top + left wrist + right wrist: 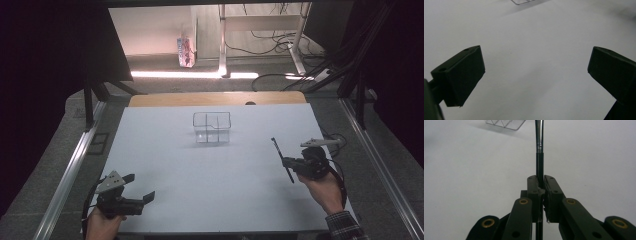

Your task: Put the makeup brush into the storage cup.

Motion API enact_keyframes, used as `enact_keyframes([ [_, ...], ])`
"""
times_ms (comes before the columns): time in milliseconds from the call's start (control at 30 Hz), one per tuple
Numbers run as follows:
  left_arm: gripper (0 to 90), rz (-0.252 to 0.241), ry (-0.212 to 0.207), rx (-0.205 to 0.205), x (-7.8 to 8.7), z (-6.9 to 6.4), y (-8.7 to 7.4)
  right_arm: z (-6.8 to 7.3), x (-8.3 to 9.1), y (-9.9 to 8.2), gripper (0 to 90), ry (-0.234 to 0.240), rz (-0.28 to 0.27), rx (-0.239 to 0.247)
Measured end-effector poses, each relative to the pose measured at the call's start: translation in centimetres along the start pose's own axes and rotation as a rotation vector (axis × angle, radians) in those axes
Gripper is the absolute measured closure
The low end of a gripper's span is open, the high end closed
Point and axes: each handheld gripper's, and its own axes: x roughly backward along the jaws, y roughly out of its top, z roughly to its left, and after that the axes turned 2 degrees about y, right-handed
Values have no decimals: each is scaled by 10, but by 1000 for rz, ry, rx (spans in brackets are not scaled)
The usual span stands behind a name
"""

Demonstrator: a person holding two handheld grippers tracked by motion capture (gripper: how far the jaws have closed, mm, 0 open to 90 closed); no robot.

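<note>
A clear divided container (212, 127) stands on the white mat (210, 170) at the middle, toward the far side; its edge shows at the top of the left gripper view (524, 2) and the right gripper view (505, 123). My right gripper (287, 162) (541, 178) hovers at the right of the mat, shut on a slim black brush (277, 147) with a silver ferrule (539, 145); the brush points away toward the container. My left gripper (141, 186) (536, 57) sits low at the near left, open, with bare mat between its jaws.
Beyond the mat lies a strip of wooden tabletop (215, 98). Metal rails (75, 165) run along both sides. On the floor behind are a small carton (185, 51), white desk legs (222, 40) and loose cables (280, 42).
</note>
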Motion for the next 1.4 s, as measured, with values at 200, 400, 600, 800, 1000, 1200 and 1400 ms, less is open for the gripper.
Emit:
enact_keyframes([
  [200, 22, -6, -7, 4, 0, 1, 0, 5, 8, -3, 840, 9, -49, 21],
  [400, 12, -11, -9, 2, 0, 0, 1, 10, 12, -5, 839, 4, -72, 56],
  [600, 3, 2, -8, -15, -3, -2, 4, 15, 14, -7, 839, -4, -95, 60],
  [800, 0, 9, -15, -21, -11, -3, 10, 22, 13, -6, 839, 8, -111, 85],
  [1000, 0, -14, -40, 3, -17, -2, 19, 31, 9, -5, 839, 22, -110, 109],
  [1200, 0, -5, -73, 2, -27, -7, 30, 37, 6, -3, 839, 36, -119, 121],
  [1400, 0, 2, -109, -11, -36, -15, 38, 45, 1, -1, 839, 58, -122, 137],
])
